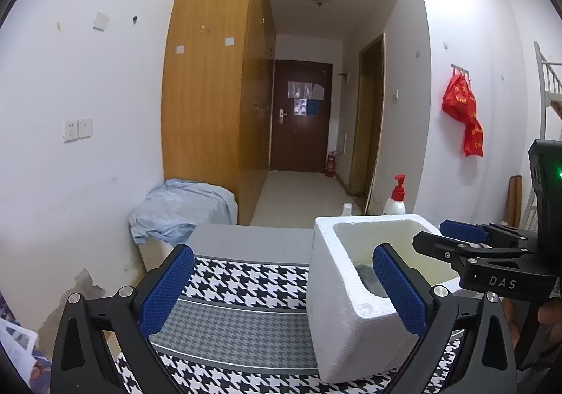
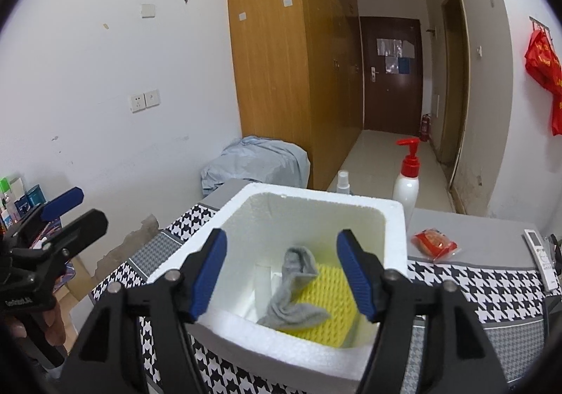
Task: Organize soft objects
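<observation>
A white foam box [image 2: 305, 192] stands on the houndstooth-covered table. Inside it a grey sock [image 2: 298, 264] lies crumpled on a yellow knitted piece [image 2: 333, 295]. My right gripper [image 2: 282, 239] hovers open over the box's near rim, its blue pads clear of the sock below. In the left wrist view the foam box [image 1: 368, 222] is at the right and a bit of the grey sock [image 1: 368, 276] shows inside. My left gripper [image 1: 283, 253] is open and empty at the box's left front corner. The right gripper [image 1: 435, 234] reaches over the box from the right.
A red-topped pump bottle [image 2: 405, 183] and a small spray bottle [image 2: 343, 181] stand behind the box. A red packet [image 2: 435, 243] and a white remote [image 2: 541, 253] lie to its right. A blue-draped unit [image 1: 182, 208] sits by the wardrobe [image 1: 210, 78].
</observation>
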`<state>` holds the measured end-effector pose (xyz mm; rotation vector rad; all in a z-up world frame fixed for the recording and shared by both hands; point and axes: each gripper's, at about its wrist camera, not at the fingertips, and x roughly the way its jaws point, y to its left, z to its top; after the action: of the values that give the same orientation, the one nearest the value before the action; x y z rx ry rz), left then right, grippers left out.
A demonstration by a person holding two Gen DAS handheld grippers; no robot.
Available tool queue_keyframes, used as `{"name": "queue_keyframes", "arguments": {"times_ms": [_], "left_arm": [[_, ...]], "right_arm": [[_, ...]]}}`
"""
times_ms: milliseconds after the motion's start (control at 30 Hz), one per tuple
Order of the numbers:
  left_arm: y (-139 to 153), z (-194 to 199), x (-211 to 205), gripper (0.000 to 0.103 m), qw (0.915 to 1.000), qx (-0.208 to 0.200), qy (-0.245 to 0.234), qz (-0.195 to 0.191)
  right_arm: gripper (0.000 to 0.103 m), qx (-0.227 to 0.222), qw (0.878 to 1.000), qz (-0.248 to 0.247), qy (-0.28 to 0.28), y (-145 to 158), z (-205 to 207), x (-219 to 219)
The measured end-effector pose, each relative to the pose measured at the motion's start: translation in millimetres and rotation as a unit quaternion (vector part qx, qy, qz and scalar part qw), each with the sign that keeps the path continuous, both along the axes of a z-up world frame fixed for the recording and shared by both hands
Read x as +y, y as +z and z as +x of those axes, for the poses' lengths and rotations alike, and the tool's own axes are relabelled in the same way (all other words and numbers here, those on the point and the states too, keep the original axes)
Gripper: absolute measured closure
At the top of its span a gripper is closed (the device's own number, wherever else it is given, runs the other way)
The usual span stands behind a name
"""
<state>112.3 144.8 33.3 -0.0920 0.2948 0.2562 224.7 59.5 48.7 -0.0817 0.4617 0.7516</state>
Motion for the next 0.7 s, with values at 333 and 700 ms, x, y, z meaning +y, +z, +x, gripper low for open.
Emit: {"name": "queue_keyframes", "arguments": {"times_ms": [333,700], "left_arm": [[3,-7,-12,0.001,1.0,-0.001,-0.004,0.002],[11,-21,-40,0.001,0.9998,-0.005,-0.016,0.003]], "right_arm": [[0.027,-0.002,1.0,0.013,-0.005,7,-9,-16],[0.024,-0.019,1.0,0.019,-0.013,14,-36,-45]]}}
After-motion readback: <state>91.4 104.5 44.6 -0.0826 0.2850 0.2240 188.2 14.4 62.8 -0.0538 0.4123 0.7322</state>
